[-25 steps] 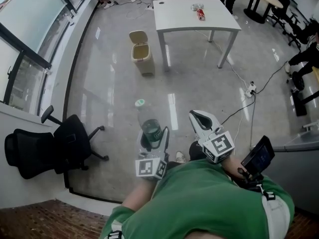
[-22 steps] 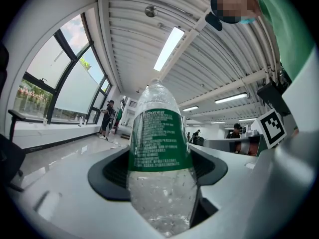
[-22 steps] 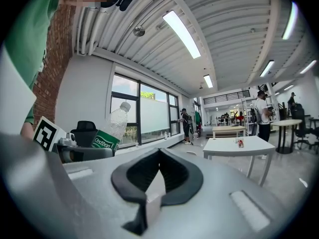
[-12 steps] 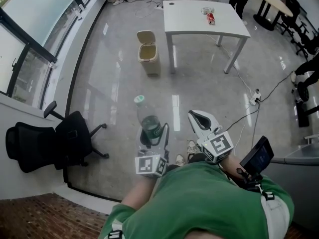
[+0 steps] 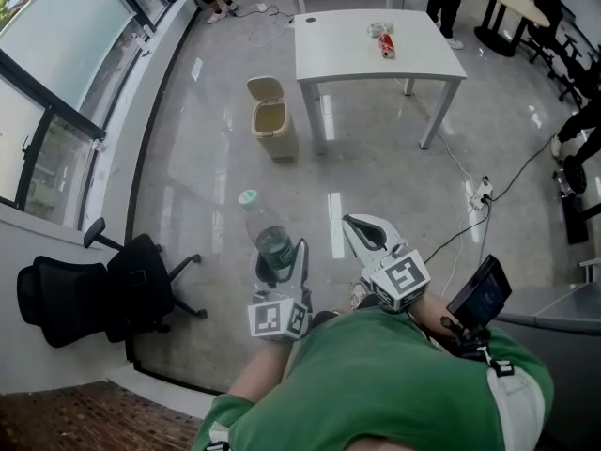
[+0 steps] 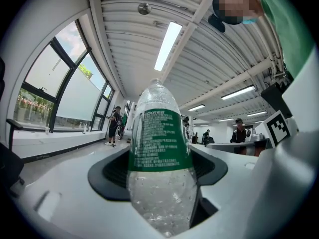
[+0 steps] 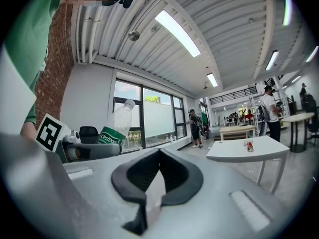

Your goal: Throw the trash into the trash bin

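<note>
Left gripper (image 5: pixel 282 263): jaws wide, pinching clear plastic bottle (image 6: pixel 160 173), cap end pointing forward over glossy grey floor (image 5: pixel 376 167). Bottle round, droplets on inner wall, pale cap. Green label (image 7: pixel 110 136) reads "Cestbon"; fine white print too small to read. Right gripper (image 5: pixel 366 232): black pads pressed together, nothing between. Beige trash bin (image 5: pixel 271 120), lid up, well ahead, beside white table (image 5: pixel 376 64).
</note>
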Demonstrator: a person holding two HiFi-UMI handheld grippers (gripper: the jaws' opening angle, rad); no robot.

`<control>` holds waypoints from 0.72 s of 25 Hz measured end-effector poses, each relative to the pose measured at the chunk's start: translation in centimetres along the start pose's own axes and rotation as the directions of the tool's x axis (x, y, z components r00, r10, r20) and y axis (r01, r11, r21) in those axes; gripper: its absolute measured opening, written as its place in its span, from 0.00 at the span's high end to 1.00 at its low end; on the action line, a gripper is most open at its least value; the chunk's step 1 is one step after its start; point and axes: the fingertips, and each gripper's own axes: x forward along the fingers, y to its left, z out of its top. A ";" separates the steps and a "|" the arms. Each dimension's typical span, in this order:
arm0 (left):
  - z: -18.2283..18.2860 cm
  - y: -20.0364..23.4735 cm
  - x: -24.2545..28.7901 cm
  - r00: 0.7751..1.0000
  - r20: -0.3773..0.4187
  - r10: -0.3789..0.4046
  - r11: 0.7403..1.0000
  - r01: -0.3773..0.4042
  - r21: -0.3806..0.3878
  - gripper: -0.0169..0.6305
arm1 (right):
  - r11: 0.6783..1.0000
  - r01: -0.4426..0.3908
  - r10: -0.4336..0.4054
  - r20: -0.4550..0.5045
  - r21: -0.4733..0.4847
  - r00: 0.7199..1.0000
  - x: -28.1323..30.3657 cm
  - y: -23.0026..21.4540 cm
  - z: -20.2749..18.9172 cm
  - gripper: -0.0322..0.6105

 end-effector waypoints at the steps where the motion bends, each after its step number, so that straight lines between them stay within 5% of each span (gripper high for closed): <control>1: 0.0 -0.2 0.6 1.000 0.002 0.006 1.000 -0.006 0.002 0.44 | 1.000 -0.005 0.005 0.002 0.002 1.000 0.2 -0.7 0.1 0.95; 18: 0.2 -0.8 10.2 1.000 -0.020 0.024 0.999 -0.023 0.045 0.44 | 1.000 -0.026 0.026 0.024 -0.009 0.999 5.4 -8.8 1.3 0.95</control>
